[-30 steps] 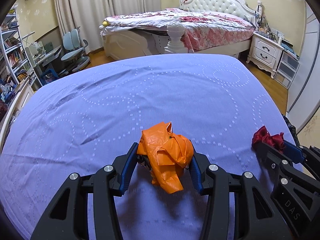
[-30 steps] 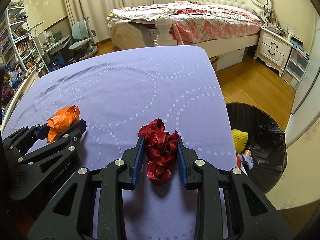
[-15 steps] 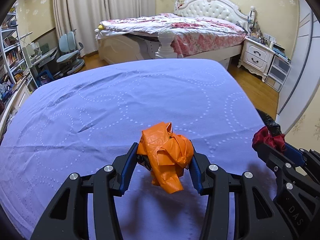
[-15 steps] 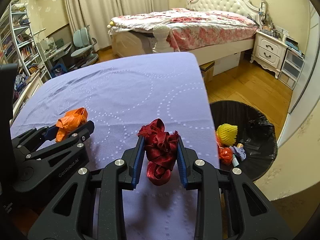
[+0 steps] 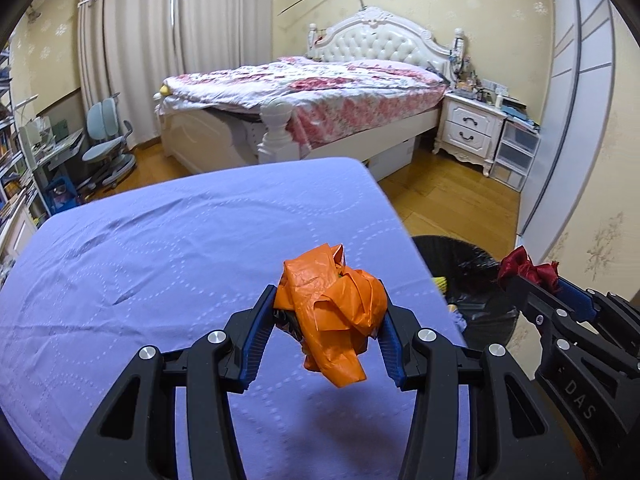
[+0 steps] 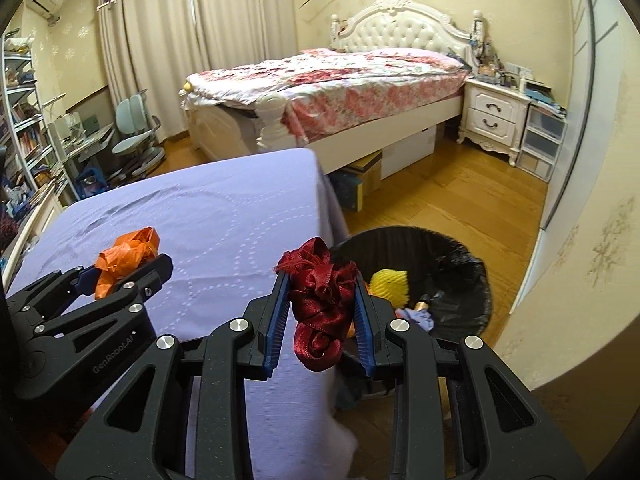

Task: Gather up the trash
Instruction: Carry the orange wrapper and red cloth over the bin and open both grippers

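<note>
Tongs are working in a pair here, each one closed down on a piece of trash. Nearest the lens, the left tongs (image 5: 330, 330) are pinching a crumpled orange plastic wad (image 5: 334, 312) between blue-lined fingers (image 5: 256, 334), narrowed to the width of the wad, which is hanging clear above the purple-covered worktop (image 5: 160, 264). The right tongs (image 6: 322, 312) are gripping a bunched dark red ribbon (image 6: 320, 304) in the same way, with its loops drooping below the fingers (image 6: 276, 320).

Taking the black-lined trash bin (image 6: 464, 264) as the landmark: the red ribbon is hanging at the bin's near-left rim, right where the worktop's edge is dropping away, while the orange wad is sitting further to the bin's left, over the worktop's corner. From the left wrist view the bin (image 5: 476, 264) is showing just past that corner, with the right tongs (image 5: 528, 276) crossing in front of it. Inside the bin a yellow lump (image 6: 388, 282) and some pale scraps (image 6: 416, 314) are lying on the liner.

Beyond the bin, wooden flooring (image 6: 452, 192) is running back to a bed with a floral quilt (image 6: 340, 80) and a white nightstand (image 6: 494, 116). Far left of the bin, a pale blue desk chair (image 6: 136, 132) is standing by the curtains.
</note>
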`<act>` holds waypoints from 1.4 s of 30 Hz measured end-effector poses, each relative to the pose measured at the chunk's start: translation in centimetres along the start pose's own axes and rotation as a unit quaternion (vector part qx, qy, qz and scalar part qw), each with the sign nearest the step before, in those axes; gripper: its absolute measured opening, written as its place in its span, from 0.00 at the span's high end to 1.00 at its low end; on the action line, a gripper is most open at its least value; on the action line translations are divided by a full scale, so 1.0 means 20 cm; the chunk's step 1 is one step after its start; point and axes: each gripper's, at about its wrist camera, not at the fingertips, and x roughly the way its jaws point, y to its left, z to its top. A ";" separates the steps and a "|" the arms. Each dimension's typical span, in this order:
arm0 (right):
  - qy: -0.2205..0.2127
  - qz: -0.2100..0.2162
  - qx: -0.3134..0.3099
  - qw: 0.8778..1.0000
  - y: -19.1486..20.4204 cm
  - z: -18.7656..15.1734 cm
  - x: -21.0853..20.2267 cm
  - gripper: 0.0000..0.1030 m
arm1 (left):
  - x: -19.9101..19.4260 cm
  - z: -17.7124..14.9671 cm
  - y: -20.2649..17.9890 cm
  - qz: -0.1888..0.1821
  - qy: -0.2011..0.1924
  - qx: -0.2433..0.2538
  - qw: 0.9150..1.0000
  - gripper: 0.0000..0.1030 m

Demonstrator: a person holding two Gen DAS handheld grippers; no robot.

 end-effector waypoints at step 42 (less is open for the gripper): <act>-0.005 -0.082 0.098 0.992 -0.69 0.16 0.28 0.43 | 0.42 0.18 -0.48 -0.020 0.028 0.055 0.998 0.18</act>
